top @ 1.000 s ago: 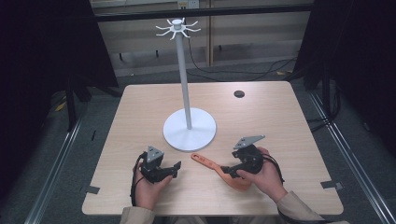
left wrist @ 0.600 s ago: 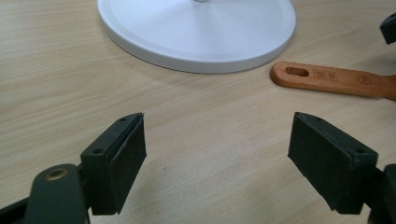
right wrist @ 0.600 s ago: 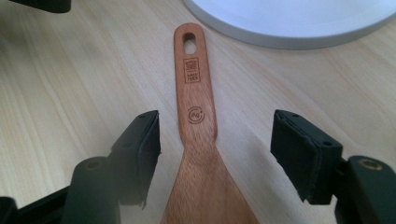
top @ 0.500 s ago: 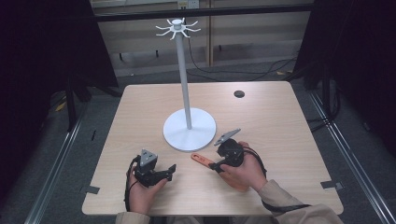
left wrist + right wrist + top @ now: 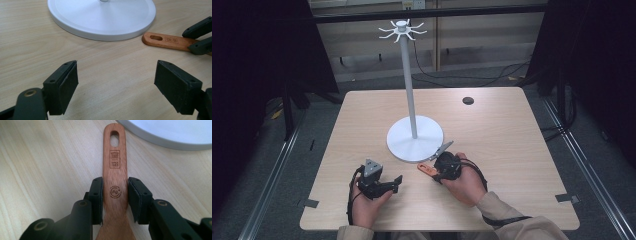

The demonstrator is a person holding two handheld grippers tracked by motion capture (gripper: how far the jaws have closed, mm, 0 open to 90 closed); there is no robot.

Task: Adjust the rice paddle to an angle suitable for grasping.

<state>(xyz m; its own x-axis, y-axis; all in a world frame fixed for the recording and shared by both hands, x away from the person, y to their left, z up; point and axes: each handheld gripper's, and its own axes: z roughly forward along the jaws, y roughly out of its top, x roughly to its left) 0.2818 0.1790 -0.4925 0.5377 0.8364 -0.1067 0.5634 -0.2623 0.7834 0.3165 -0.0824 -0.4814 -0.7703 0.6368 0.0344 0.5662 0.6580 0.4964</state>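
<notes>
High view: your right gripper (image 5: 438, 167) straddles the wooden spatula (image 5: 426, 169), which lies flat on the table (image 5: 512, 150) just near of the stand (image 5: 414, 135); no lift yet.

Left gripper view: your left gripper (image 5: 115, 82) is spread wide and empty.

Right gripper view: the jaws flank the handle; contact cannot be confirmed. The stand base crowds the far side.

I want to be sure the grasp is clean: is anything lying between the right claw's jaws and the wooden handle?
Nothing visible. In the right gripper view the right claw has one jaw on each side of the wooden spatula handle, with no object between. The white stand base sits beyond the handle's hole end, apart from it.
</notes>
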